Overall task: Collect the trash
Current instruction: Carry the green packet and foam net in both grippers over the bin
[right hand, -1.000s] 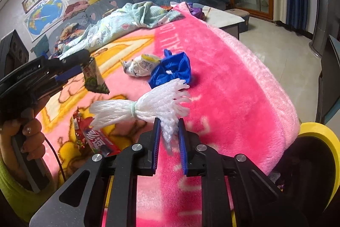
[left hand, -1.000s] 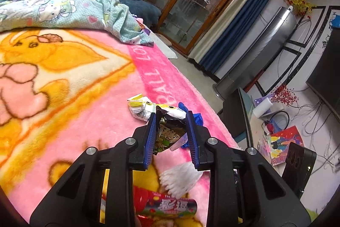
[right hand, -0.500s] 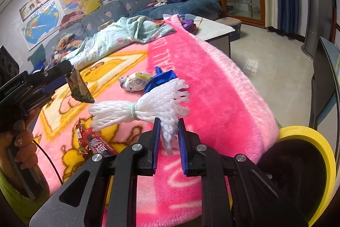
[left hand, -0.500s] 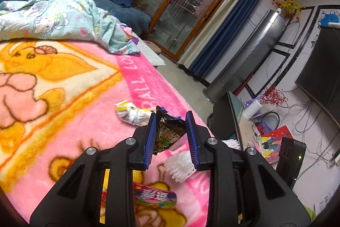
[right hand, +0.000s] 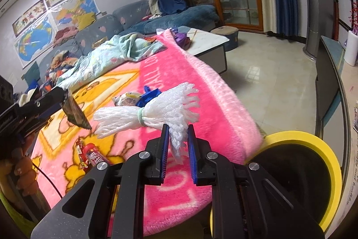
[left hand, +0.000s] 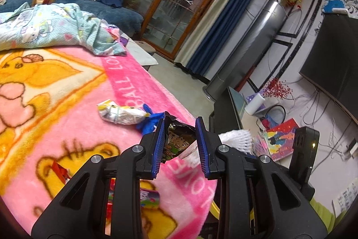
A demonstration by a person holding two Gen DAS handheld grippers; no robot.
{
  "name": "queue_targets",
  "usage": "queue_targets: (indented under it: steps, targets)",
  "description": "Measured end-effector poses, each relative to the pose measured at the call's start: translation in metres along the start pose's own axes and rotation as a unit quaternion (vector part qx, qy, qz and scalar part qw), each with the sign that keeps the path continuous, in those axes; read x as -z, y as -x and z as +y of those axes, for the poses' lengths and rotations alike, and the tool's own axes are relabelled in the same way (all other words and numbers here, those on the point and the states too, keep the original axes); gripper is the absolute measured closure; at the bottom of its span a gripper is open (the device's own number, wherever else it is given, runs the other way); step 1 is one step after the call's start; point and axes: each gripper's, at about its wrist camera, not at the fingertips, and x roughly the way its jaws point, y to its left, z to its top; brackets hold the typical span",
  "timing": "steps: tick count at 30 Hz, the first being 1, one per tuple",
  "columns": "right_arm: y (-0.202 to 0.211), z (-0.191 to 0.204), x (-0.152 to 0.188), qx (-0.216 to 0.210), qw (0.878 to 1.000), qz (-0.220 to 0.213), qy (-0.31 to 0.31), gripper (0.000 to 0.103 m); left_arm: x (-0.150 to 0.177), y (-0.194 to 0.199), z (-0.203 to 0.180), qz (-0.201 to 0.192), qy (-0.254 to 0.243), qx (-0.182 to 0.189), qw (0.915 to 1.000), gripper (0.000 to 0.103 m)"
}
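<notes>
My left gripper [left hand: 180, 127] is shut on a dark cartoon snack wrapper [left hand: 177, 143], held above the pink blanket [left hand: 125, 82]; the wrapper also shows in the right wrist view [right hand: 75, 113]. My right gripper [right hand: 177, 133] is shut on a white foam fruit net [right hand: 154, 111] with a green band, lifted near the blanket's corner. On the blanket lie a crumpled white and yellow wrapper [left hand: 118, 113], a blue glove [left hand: 150, 121] and a red candy wrapper [right hand: 92, 155]. A black bin with a yellow rim [right hand: 313, 140] stands below right.
A pale green quilt [left hand: 56, 28] lies at the blanket's far end. A sofa [right hand: 156, 17] stands behind, with a low white table [right hand: 208, 41] beside the blanket. A dark TV stand [left hand: 226, 113] and cluttered floor are to the right.
Both grippers have risen and swung toward the blanket's right corner with their loads still held. The yellow-rimmed bin now shows larger under the right gripper.
</notes>
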Motion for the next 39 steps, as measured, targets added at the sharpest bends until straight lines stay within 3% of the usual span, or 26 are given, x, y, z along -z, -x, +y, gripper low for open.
queue_targets:
  steps: [23,39]
  targets:
    - [0.036,-0.045,0.005,0.045,0.997,-0.038,-0.051,0.087,0.028,-0.019,-0.053,0.036,-0.061,0.042,0.9966,0.082]
    - [0.059,-0.085,0.019,0.079,0.991,-0.050,-0.091,0.087,0.055,-0.037,-0.097,0.071,-0.114,0.068,0.9886,0.082]
